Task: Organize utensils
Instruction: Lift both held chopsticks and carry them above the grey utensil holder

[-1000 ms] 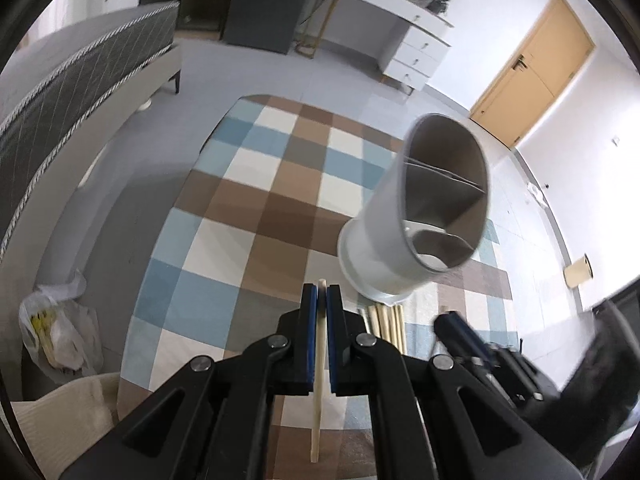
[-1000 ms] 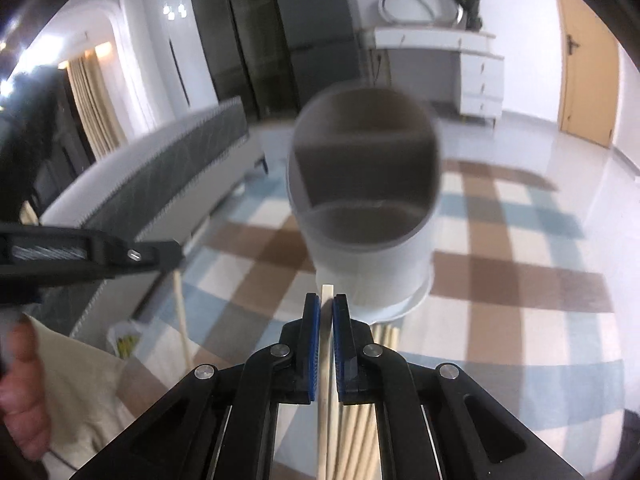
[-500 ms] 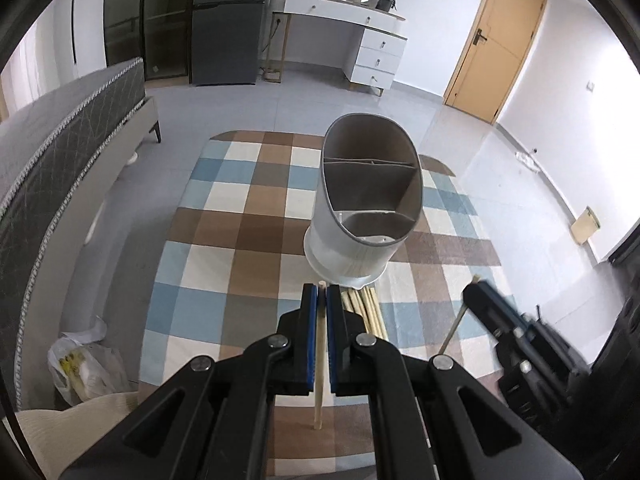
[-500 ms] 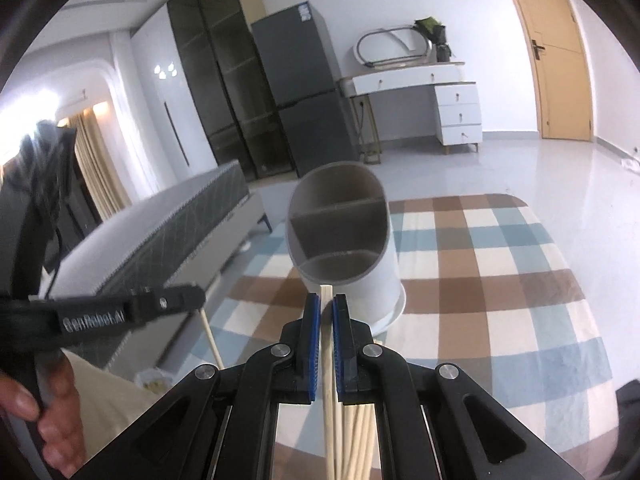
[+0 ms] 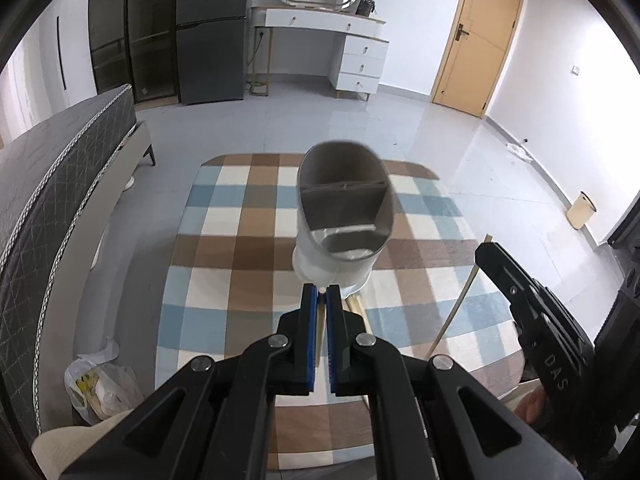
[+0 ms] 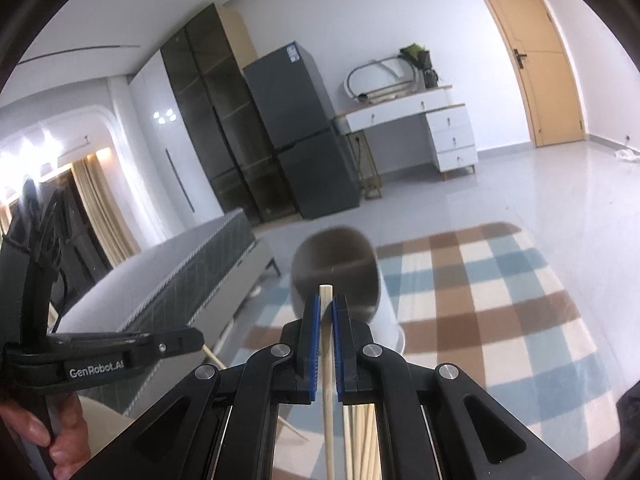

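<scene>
Nearest me, the left tool (image 5: 320, 294) is pinched shut on one chopstick (image 5: 318, 332), and the right tool (image 6: 326, 304) is clamped the same way on another chopstick (image 6: 328, 380), both lifted above the checked bench (image 5: 224, 248). A bundle of loose chopsticks (image 6: 362, 432) lies on the cloth toward the near edge. Farther back, mid-bench, the grey divided holder (image 5: 344, 216) looks empty, so I judge the sorting barely begun.

Both wrist views now ride higher and tilt up than 1.0 s ago. The utensil holder (image 5: 343, 216), formerly close and filling the right wrist view, sits farther off and apparently lower beyond the right gripper (image 6: 326, 308). The right gripper's chopstick (image 6: 327, 364) tip now overlaps the holder's mouth.
</scene>
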`<state>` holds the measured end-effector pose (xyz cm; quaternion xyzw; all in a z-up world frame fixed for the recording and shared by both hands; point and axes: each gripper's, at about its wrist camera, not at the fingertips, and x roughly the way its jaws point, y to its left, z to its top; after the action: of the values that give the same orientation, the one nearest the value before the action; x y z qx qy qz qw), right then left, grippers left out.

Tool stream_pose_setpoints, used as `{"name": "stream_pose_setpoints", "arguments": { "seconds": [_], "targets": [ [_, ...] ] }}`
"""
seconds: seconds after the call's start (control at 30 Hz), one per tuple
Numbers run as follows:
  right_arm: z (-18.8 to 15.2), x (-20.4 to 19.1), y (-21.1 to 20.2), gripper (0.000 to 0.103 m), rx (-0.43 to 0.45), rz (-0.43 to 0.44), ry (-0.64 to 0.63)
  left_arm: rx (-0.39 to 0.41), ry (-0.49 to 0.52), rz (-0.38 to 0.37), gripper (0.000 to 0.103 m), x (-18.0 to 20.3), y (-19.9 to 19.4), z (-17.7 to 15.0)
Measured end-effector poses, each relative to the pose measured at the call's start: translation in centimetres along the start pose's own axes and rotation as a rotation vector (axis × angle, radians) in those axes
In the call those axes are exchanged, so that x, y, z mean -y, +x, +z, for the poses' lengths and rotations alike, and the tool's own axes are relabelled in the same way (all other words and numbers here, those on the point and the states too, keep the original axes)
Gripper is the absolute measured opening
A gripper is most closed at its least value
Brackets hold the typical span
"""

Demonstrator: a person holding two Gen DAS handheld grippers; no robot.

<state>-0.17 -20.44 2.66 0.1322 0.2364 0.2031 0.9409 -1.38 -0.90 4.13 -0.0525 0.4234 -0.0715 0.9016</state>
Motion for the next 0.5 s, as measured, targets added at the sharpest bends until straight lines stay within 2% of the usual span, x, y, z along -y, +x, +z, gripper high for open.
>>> {"name": "stream_pose_setpoints", "arguments": {
  "seconds": [0.27,0.5],
  "targets": [
    [5.3,-0.2,-0.8,0.006,0.108,-0.002,-0.03,0.068,0.034,-0.064,0.0,1.1,-3.5,4.3],
    [11.9,-1.3,0.7,0.006,0.236,0.027,-0.086,0.144,0.028,-0.127,0.0,1.2,-6.3,10.4]
  ]
}}
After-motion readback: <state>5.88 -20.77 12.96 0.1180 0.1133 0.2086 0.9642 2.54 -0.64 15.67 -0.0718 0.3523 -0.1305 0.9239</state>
